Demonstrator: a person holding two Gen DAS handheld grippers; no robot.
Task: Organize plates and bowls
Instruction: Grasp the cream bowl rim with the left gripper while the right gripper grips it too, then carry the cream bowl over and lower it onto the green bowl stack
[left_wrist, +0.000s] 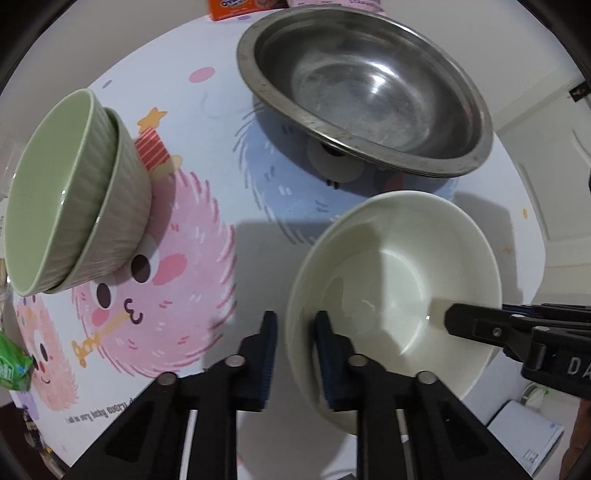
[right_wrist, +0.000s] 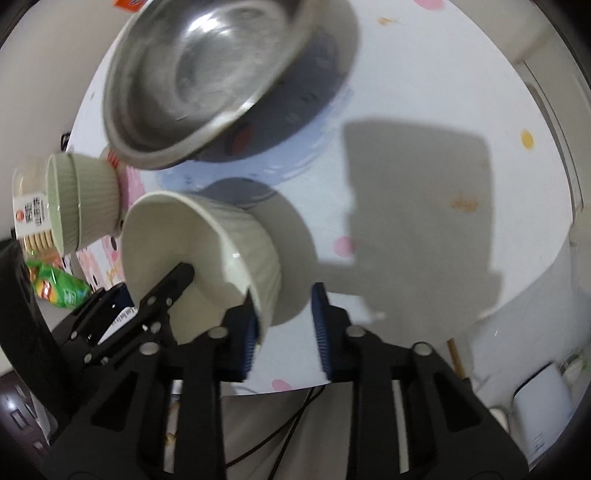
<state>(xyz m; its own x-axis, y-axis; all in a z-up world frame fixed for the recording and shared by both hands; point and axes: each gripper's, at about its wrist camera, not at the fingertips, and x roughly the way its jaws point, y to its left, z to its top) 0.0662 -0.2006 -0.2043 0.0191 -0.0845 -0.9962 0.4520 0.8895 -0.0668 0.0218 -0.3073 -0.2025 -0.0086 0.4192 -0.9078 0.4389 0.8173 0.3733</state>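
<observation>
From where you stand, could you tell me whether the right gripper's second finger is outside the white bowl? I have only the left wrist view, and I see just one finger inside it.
Observer: Yes. In the right wrist view the right gripper straddles the rim of the white bowl. The rim lies against the inner finger, and a gap shows before the outer pad.
Operator: Thank you. What is the bowl's outer wall like there?
Observer: It is ribbed, with grooves running from the rim down.
Operator: And what stands next to the green bowls?
Observer: A pack of round crackers stands close beside the green bowls.
</observation>
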